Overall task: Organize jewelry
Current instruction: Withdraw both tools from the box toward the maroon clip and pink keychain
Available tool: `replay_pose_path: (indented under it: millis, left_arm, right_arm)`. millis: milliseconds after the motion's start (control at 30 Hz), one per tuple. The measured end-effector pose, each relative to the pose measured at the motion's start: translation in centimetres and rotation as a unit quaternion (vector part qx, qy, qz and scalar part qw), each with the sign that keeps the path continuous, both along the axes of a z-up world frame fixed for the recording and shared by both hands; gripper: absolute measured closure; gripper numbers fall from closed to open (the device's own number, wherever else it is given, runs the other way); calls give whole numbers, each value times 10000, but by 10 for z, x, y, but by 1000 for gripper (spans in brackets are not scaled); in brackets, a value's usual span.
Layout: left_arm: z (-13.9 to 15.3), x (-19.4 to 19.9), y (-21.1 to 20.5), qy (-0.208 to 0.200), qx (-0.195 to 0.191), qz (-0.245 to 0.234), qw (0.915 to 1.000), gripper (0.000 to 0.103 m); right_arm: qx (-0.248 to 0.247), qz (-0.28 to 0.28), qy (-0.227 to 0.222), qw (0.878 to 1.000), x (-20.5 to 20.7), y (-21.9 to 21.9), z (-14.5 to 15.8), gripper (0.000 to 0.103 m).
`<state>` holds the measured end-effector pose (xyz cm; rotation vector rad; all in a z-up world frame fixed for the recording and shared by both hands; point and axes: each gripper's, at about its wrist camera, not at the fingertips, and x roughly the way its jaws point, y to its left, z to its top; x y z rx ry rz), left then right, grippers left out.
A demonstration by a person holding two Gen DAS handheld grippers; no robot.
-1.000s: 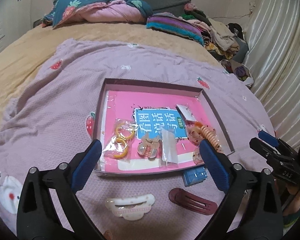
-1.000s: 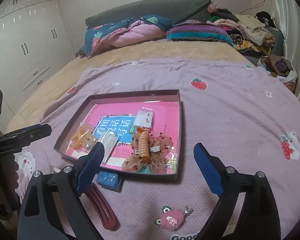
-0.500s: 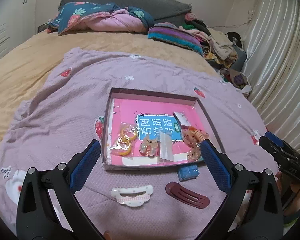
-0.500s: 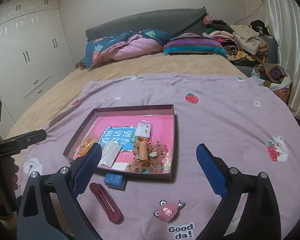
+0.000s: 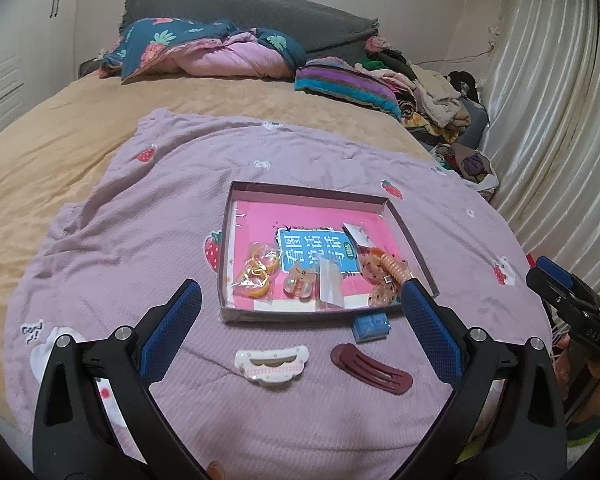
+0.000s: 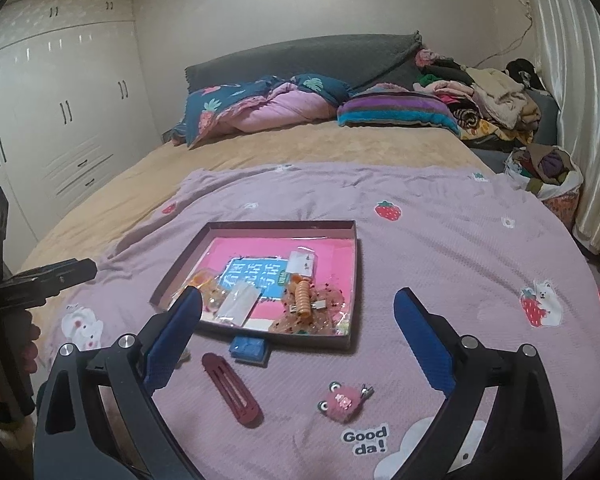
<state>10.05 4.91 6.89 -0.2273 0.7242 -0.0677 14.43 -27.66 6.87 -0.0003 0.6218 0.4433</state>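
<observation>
Maroon hair clip (image 6: 231,389) lies diagonally, seemingly flat

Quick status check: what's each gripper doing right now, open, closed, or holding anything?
Left gripper: open, holding nothing.
Right gripper: open, holding nothing.

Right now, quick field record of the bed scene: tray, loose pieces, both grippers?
tray: shallow box on the purple blanket, holding bagged hair ties, clips, a spiral tie
outside tray: white clip, maroon clip, blue box, pink frog clip
left gripper: open, empty
right gripper: open, empty
</observation>
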Motion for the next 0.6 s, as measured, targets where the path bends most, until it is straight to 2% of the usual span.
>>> replay_pose_path:
  millis: [333, 600]
  left_arm:
    - [1, -33, 10, -80, 21, 194, 9998, 10]
    - [-19, -45, 13, 140, 137, 211, 9996, 10]
  right_arm:
    - [-196, 261, -65, 9994, -25, 10, -2, 7]
    - [-461, 544, 53, 9974, -42, 25, -19, 7]
